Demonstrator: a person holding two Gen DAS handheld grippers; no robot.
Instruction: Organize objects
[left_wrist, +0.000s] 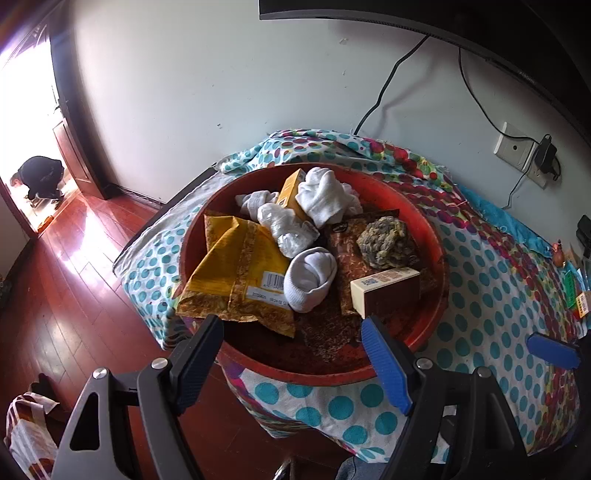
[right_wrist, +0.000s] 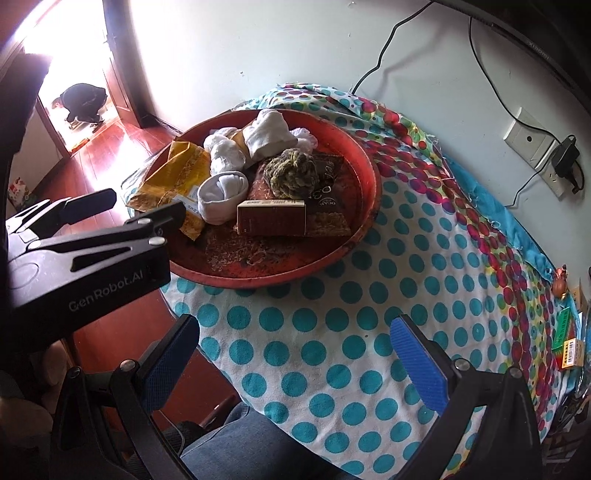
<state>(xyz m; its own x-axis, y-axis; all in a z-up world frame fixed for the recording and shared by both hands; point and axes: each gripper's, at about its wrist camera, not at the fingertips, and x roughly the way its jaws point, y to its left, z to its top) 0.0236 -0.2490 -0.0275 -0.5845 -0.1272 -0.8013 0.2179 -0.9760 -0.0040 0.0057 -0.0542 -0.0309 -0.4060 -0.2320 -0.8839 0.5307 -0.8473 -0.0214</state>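
A red round basin (left_wrist: 437, 266) (right_wrist: 369, 173) sits on a dotted tablecloth (left_wrist: 491, 295) (right_wrist: 332, 332). It holds a yellow snack bag (left_wrist: 236, 273) (right_wrist: 173, 177), rolled white socks (left_wrist: 310, 277) (right_wrist: 221, 195), a green-yellow sock ball (left_wrist: 388, 240) (right_wrist: 291, 170), a brown box (left_wrist: 388, 291) (right_wrist: 273, 218), a brown packet (left_wrist: 347, 236) (right_wrist: 328, 188) and a yellow box (left_wrist: 290, 192). My left gripper (left_wrist: 291, 347) (right_wrist: 147, 206) is open and empty, just above the basin's near rim. My right gripper (right_wrist: 295, 350) is open and empty over bare cloth in front of the basin; one of its fingertips (left_wrist: 554, 349) shows in the left wrist view.
Small green and orange boxes (right_wrist: 569, 339) (left_wrist: 576, 295) lie at the table's right edge. A wall socket with a charger (right_wrist: 565, 158) (left_wrist: 546, 151) and cables are behind. A wooden floor (left_wrist: 74, 277) and an open doorway with a crouching person (left_wrist: 40, 177) are at left.
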